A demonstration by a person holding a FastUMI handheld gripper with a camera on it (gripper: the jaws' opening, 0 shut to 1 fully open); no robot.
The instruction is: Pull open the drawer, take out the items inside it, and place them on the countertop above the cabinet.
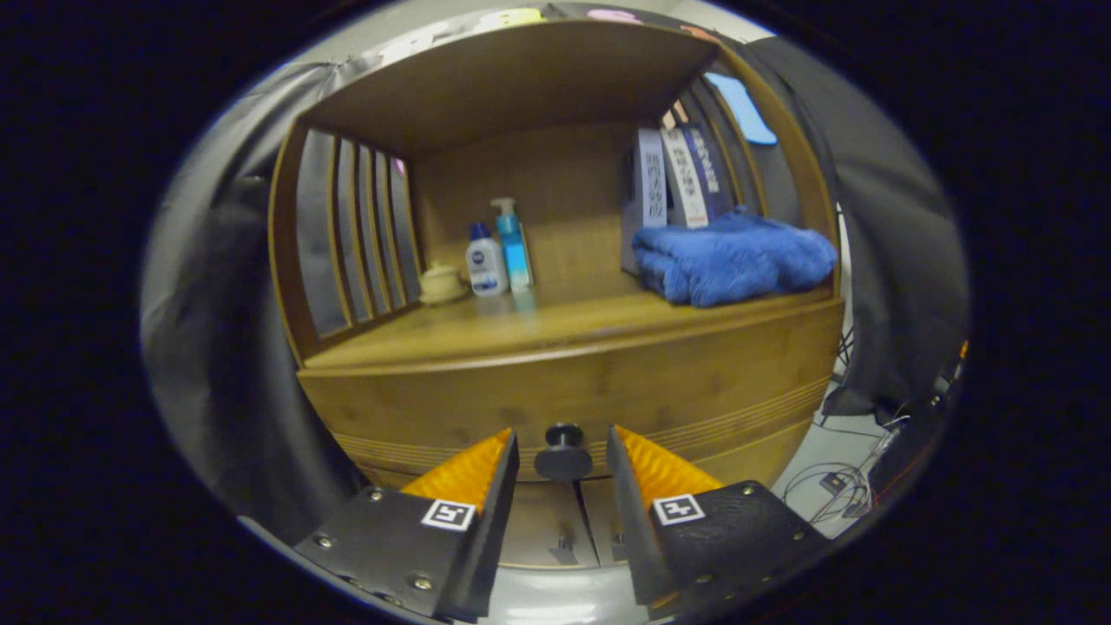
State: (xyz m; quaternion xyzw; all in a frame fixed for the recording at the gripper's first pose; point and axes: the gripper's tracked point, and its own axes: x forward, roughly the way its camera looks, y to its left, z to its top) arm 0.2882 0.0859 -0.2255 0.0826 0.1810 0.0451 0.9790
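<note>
A wooden cabinet stands right ahead, with a closed drawer front [573,391] under its countertop [521,325]. A round dark knob [563,451] sticks out of the drawer's lower middle. My gripper [562,453] is open, one finger on each side of the knob, with a small gap on both sides and neither pad touching it. The drawer's inside is hidden.
On the countertop stand a white bottle [485,260], a blue pump bottle [513,243] and a small cream pot [442,283] at the back left, and a folded blue towel [733,259] with upright boxes [673,178] at the right. Cables [833,482] lie on the floor to the right.
</note>
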